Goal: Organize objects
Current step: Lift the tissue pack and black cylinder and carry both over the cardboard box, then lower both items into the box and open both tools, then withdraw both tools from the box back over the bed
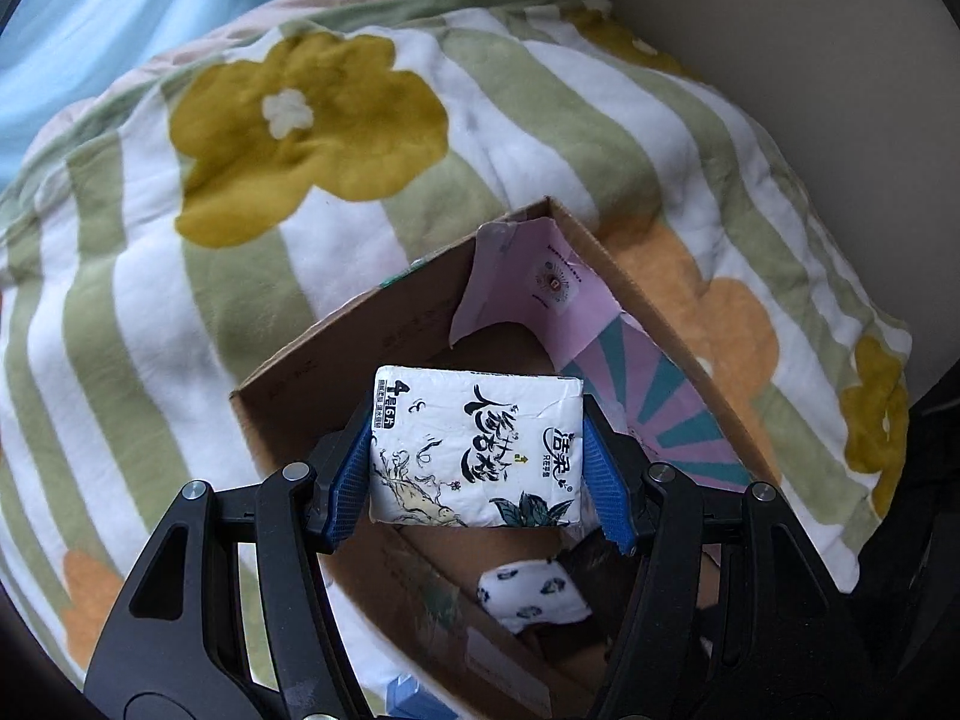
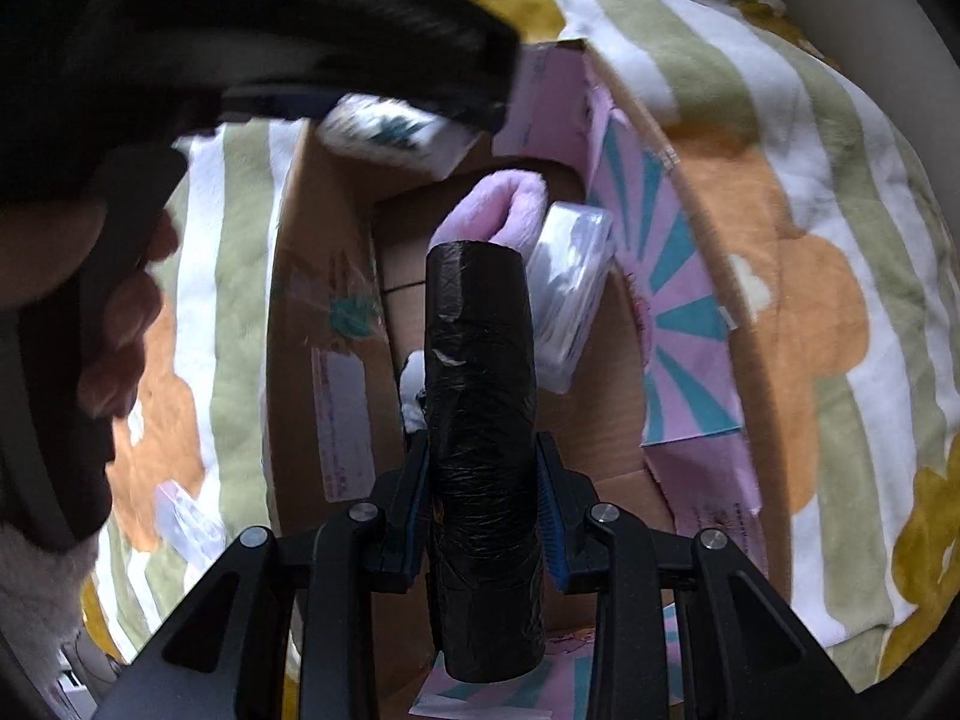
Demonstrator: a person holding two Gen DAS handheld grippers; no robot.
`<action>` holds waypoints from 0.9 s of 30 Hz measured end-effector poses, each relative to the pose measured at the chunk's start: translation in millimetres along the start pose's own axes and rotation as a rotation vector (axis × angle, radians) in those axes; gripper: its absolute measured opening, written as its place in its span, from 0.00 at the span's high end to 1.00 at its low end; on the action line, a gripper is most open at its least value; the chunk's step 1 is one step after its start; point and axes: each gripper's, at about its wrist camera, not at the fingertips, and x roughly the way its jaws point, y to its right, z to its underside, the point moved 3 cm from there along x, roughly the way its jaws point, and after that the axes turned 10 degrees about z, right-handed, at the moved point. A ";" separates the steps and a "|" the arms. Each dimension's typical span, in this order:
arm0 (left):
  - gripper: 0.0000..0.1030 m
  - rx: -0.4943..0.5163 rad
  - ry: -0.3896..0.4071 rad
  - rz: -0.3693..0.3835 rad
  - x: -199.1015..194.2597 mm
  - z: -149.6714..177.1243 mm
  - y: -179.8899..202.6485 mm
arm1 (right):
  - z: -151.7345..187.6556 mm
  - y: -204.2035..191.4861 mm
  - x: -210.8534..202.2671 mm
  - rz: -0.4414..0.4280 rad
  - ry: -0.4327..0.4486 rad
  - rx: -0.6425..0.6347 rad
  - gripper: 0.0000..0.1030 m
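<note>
My left gripper is shut on a white tissue pack with black lettering and holds it above the open cardboard box. In the right wrist view the pack shows blurred under the left gripper's black body. My right gripper is shut on a black roll of bin bags and holds it upright over the same box. Inside the box lie a pink plush item, a clear-wrapped pack and a white patterned pack.
The box sits on a bed covered by a green-striped flower blanket. Its flaps have a pink and teal lining. A small clear packet lies on the blanket left of the box. A wall stands behind.
</note>
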 end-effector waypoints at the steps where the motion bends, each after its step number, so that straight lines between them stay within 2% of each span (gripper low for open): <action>1: 0.43 0.002 -0.003 -0.002 2.1 -0.9 -0.8 | 0.7 -1.2 -0.2 -0.001 0.000 -0.007 0.72; 6: 0.42 0.020 -0.009 -0.011 5.7 -3.1 -2.8 | 3.7 -8.8 -3.3 -0.015 0.021 -0.052 0.71; 7: 0.42 0.026 -0.004 -0.007 5.1 -2.9 -2.1 | 4.4 -10.4 -3.7 -0.022 0.022 -0.059 0.66; 8: 0.40 0.030 0.001 0.002 4.3 -2.5 -1.1 | 5.3 -11.8 -4.8 -0.031 0.026 -0.066 0.57; 9: 0.25 0.032 0.001 0.011 3.8 -2.1 0.0 | 6.1 -12.7 -6.9 -0.037 0.036 -0.069 0.31; 10: 0.11 0.034 0.001 0.010 3.1 -2.1 0.8 | 6.8 -12.5 -10.2 -0.031 0.054 -0.068 0.14; 11: 0.00 0.040 0.004 -0.001 1.5 -2.1 1.7 | 7.5 -12.0 -14.0 -0.032 0.072 -0.068 0.10; 12: 0.00 0.046 0.015 -0.011 -0.8 -2.6 2.7 | 8.4 -10.9 -16.7 -0.037 0.080 -0.063 0.02; 15: 0.00 0.052 0.010 -0.017 -4.4 -3.2 2.7 | 11.5 -6.5 -19.9 -0.058 0.075 -0.033 0.00; 27: 0.00 0.008 0.012 -0.027 -18.9 3.0 -10.3 | 14.7 4.5 -31.6 -0.038 0.092 0.000 0.00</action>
